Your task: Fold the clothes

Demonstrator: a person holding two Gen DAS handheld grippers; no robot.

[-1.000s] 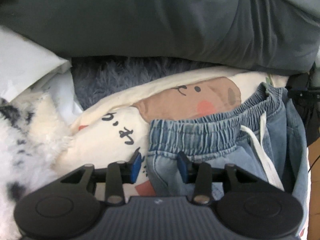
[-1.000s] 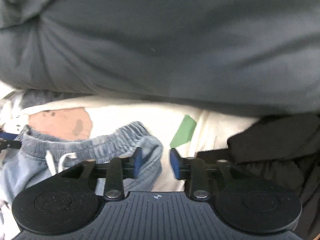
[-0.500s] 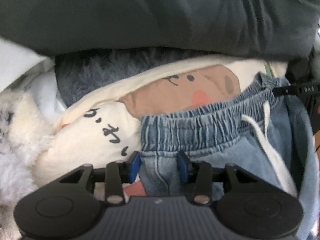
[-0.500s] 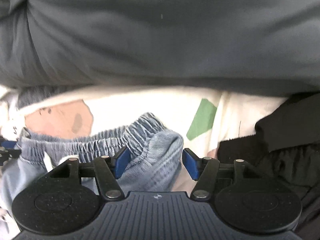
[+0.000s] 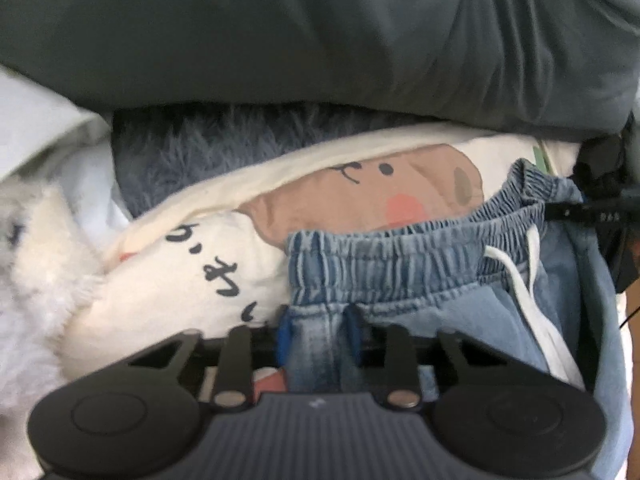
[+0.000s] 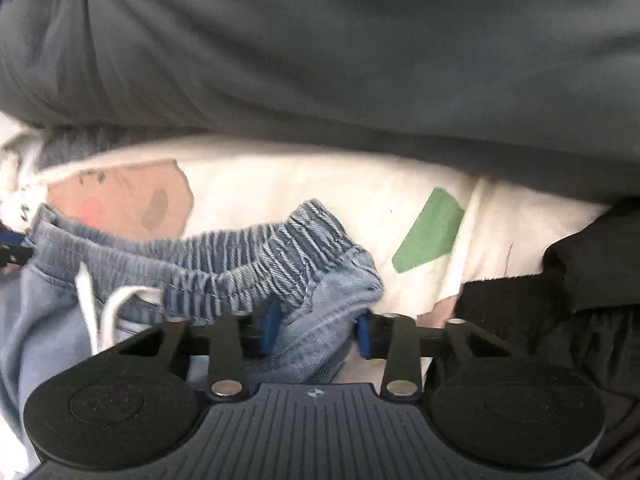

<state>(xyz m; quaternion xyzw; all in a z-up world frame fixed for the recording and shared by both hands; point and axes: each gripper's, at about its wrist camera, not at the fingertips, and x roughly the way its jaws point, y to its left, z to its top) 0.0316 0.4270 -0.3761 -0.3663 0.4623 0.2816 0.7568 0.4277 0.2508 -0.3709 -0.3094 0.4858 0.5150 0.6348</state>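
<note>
The left gripper [image 5: 318, 334] has just been closing, and its blue pads now pinch a fold of the denim shorts [image 5: 400, 272] just below the elastic waistband, at the garment's left corner. The right gripper [image 6: 318, 330] has likewise just been closing; its pads press in on the bunched right end of the same waistband, with a thick wad of denim between them (the jaws stand a little wider here than on the left). Both tools point steeply downward.

The shorts lie stretched between the two grips, waistband uppermost in both views, with a white drawstring [image 5: 524, 288] hanging loose down the front. Beneath them lies a cream shirt [image 5: 192, 280] printed with a brown cartoon face, dark lettering and a green patch [image 6: 430, 236]. Beyond the shirt, a blue-grey fluffy fabric [image 5: 192, 152] shows in the left view, and a large dark grey cushion [image 6: 320, 60] fills the top of both views. A white fuzzy garment [image 5: 36, 264] sits at the far left, and a black garment [image 6: 560, 300] is bunched just to the right of the right gripper.
</note>
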